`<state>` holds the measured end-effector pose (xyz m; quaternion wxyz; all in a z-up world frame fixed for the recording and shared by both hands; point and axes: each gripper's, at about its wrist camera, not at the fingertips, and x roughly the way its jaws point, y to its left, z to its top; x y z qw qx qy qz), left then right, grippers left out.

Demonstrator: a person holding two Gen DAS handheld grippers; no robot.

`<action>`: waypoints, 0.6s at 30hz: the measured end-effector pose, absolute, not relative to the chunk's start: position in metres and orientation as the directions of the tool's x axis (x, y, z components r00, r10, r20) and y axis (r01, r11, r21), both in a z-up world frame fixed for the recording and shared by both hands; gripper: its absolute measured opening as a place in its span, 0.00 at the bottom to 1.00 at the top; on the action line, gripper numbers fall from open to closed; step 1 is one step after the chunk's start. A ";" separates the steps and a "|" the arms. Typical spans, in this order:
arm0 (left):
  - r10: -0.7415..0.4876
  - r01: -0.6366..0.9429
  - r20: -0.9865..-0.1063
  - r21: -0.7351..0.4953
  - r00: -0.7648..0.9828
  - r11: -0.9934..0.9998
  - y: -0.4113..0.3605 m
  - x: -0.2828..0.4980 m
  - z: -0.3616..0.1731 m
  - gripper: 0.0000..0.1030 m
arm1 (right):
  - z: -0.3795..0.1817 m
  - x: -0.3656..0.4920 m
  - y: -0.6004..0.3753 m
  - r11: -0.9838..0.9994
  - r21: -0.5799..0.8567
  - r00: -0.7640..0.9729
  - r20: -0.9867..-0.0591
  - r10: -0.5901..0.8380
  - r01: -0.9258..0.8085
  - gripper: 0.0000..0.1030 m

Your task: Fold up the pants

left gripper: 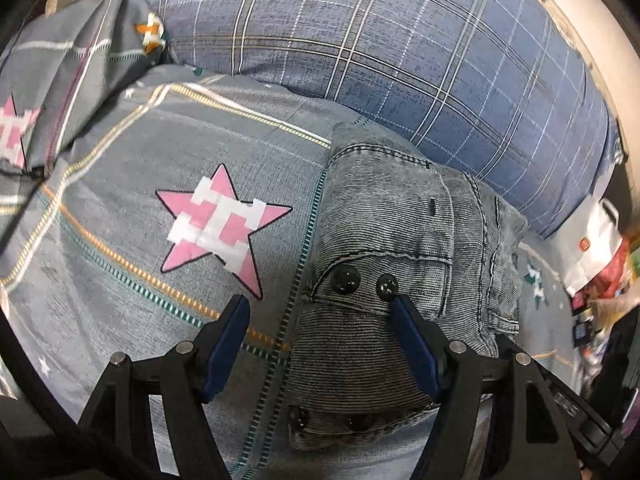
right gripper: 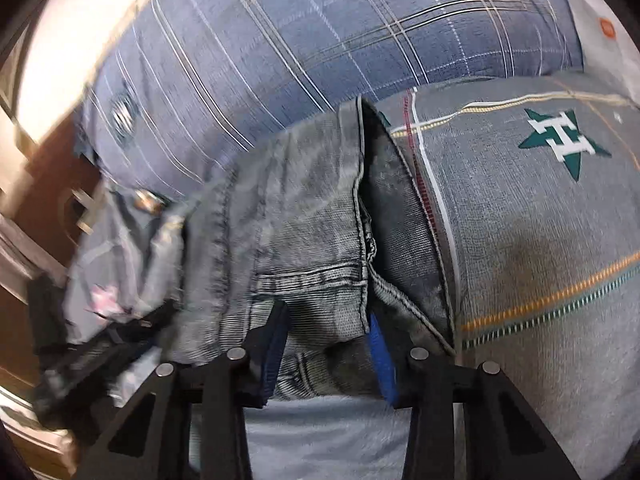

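The grey denim pants (left gripper: 400, 248) lie folded into a thick bundle on the grey bedspread (left gripper: 120, 264), black buttons showing near the front. My left gripper (left gripper: 320, 308) is open just above the bundle's near left edge, its right finger (left gripper: 412, 340) over the denim, holding nothing. In the right wrist view the pants (right gripper: 304, 216) lie in front of my right gripper (right gripper: 328, 320). Its blue fingers (right gripper: 380, 352) stand apart on either side of a fold of denim that hides their tips.
A blue plaid pillow (left gripper: 400, 40) lies behind the pants; it also shows in the right wrist view (right gripper: 320, 28). A pink star print (left gripper: 216, 224) and a green star print (right gripper: 560, 140) mark the bedspread. Bags and clutter (left gripper: 600, 264) sit off the bed's right side.
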<state>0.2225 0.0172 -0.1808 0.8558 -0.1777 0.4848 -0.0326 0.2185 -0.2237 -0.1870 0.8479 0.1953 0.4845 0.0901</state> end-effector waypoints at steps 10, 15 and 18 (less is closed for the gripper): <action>-0.202 -0.096 -0.823 -0.295 0.531 0.951 0.012 0.216 -0.186 0.76 | -0.154 0.174 -0.248 0.906 0.422 0.592 -0.741 0.316 0.045 0.08; -0.176 -0.096 -0.824 -0.267 0.539 0.959 0.009 0.214 -0.189 0.77 | -0.195 0.183 -0.259 0.878 0.466 0.494 -0.792 0.359 0.110 0.11; -0.173 -0.085 -0.822 -0.258 0.542 0.962 0.011 0.211 -0.185 0.77 | -0.192 0.180 -0.256 0.909 0.407 0.496 -0.810 0.312 0.093 0.12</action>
